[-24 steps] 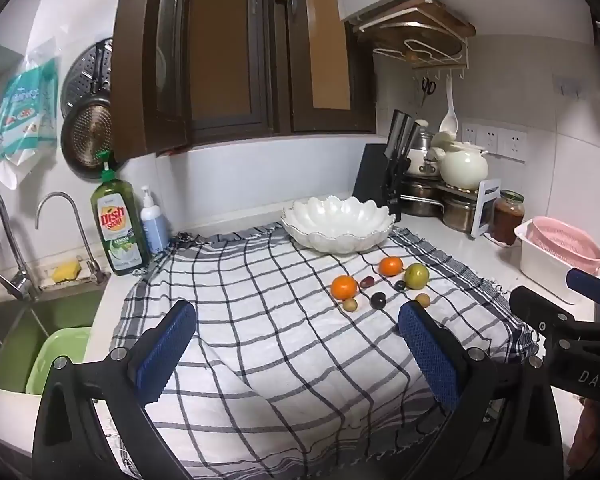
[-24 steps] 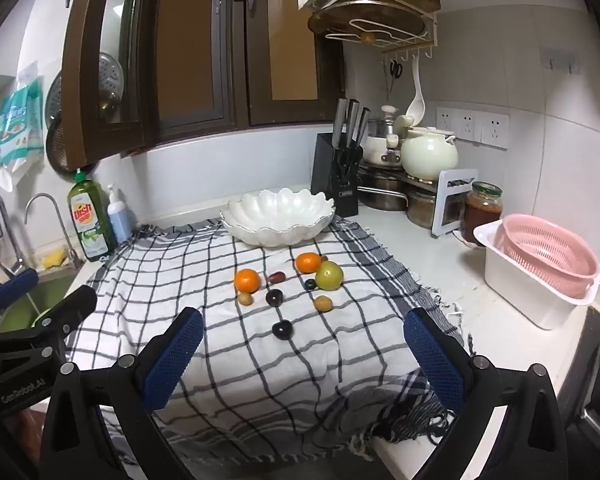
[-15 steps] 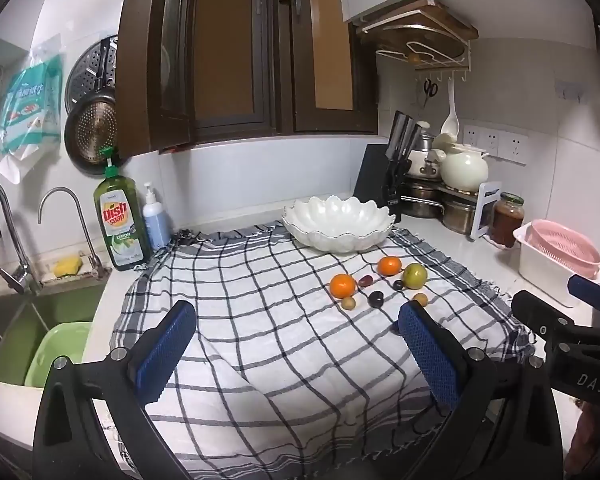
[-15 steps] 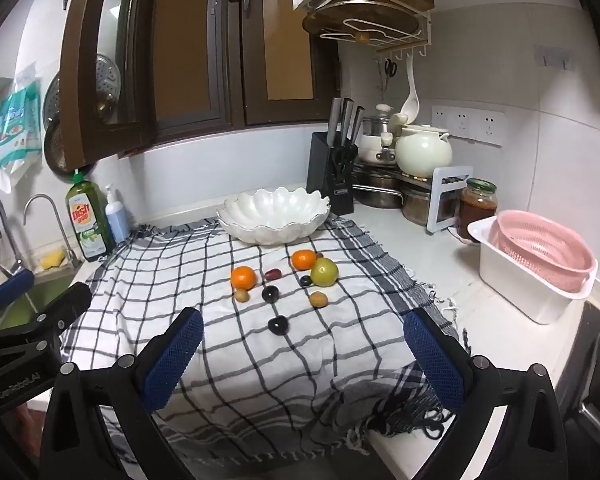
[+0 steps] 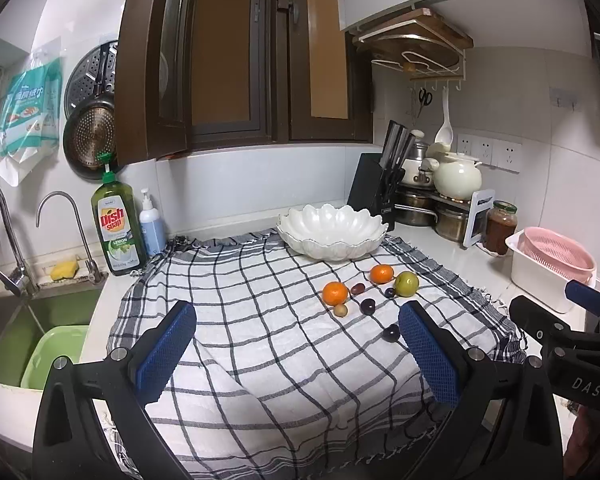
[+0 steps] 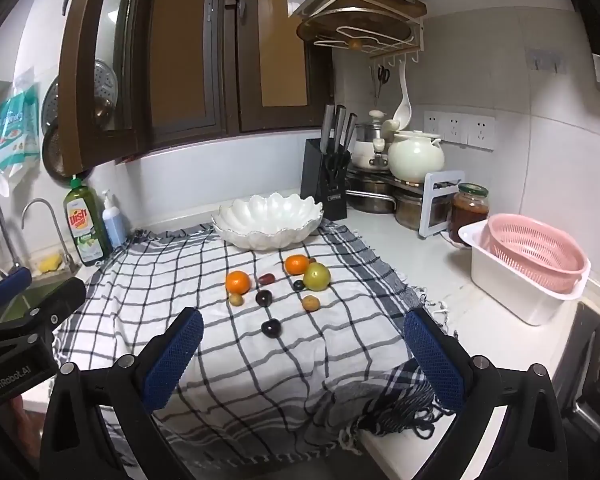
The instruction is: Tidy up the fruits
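Several fruits lie on a checked cloth (image 6: 172,292): two oranges (image 6: 237,282) (image 6: 297,264), a green apple (image 6: 316,276), dark plums (image 6: 271,327) (image 6: 263,298) and small brown fruits (image 6: 311,303). They also show in the left wrist view, around one orange (image 5: 335,293) and the apple (image 5: 406,283). An empty white scalloped bowl (image 6: 268,222) (image 5: 329,231) stands behind them. My left gripper (image 5: 296,348) and right gripper (image 6: 300,354) are both open and empty, held above the cloth's near edge, well short of the fruit.
A knife block (image 6: 327,188), pots, a white kettle (image 6: 415,156) and a jar (image 6: 469,210) stand at the back right. A pink colander in a white tub (image 6: 532,268) is at the right. Dish soap (image 5: 117,232) and a sink with a green basin (image 5: 52,356) are at the left.
Both grippers have drifted slightly, so the fruit and bowl shift a little in view. Both stay open and empty; the fruit has not moved.
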The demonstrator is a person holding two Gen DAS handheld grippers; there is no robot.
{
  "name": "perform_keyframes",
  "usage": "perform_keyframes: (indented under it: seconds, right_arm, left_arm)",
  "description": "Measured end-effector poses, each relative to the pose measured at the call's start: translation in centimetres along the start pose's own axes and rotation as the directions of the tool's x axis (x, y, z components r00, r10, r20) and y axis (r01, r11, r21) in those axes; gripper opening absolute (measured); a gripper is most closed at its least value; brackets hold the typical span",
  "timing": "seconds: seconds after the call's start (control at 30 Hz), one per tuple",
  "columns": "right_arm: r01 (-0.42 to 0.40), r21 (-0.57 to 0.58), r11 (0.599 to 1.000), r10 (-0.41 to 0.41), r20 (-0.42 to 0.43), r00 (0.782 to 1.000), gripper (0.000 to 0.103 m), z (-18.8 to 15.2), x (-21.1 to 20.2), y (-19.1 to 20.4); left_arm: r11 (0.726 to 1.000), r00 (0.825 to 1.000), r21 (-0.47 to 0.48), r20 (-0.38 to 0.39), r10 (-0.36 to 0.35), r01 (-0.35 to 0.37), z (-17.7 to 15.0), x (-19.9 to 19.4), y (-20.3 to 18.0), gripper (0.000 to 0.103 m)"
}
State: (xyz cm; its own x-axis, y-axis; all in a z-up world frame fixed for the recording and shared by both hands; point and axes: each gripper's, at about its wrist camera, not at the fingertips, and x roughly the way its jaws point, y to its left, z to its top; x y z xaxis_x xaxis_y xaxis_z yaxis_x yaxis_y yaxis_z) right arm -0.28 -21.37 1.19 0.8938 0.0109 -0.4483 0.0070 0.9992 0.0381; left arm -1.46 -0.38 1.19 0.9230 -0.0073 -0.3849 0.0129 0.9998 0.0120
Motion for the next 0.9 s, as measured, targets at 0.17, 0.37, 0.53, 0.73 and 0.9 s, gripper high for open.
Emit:
perform_keyframes:
  seconds: [0.17,0.37,0.53,0.73,0.9]
  right_arm:
    - [0.002,-0.01,1.0,-0.002,0.016,1.0,0.102,0.21,-0.3,0.14]
    - [-0.014,-0.008,1.0,0.014,0.022,1.0,0.102,0.32,-0.36,0.21]
    - [-0.013,-0.008,1.0,0.013,0.026,1.0,0.102,0.34,-0.4,0.26]
    - [-0.008,-0.009,1.0,0.008,0.034,0.999,0.102,0.45,-0.5,0.26]
    - [-0.009,-0.008,1.0,0.009,0.038,0.999,0.102,0.62,-0.53,0.19]
  left_arm:
    - [1.0,1.0,-0.002,0.0,0.0,0.0,0.1,-0.04,-0.09,0.103]
    - [1.0,1.0,-0.026,0.003,-0.011,0.011,0.42,-0.28,0.17,0.103]
    - [0.999,1.0,-0.032,0.007,-0.014,0.014,0.51,-0.38,0.37,0.103]
    - [0.999,1.0,-0.033,0.009,-0.015,0.015,0.65,-0.44,0.41,0.103]
    - [0.999,1.0,-0.032,0.01,-0.017,0.017,0.75,-0.44,0.34,0.103]
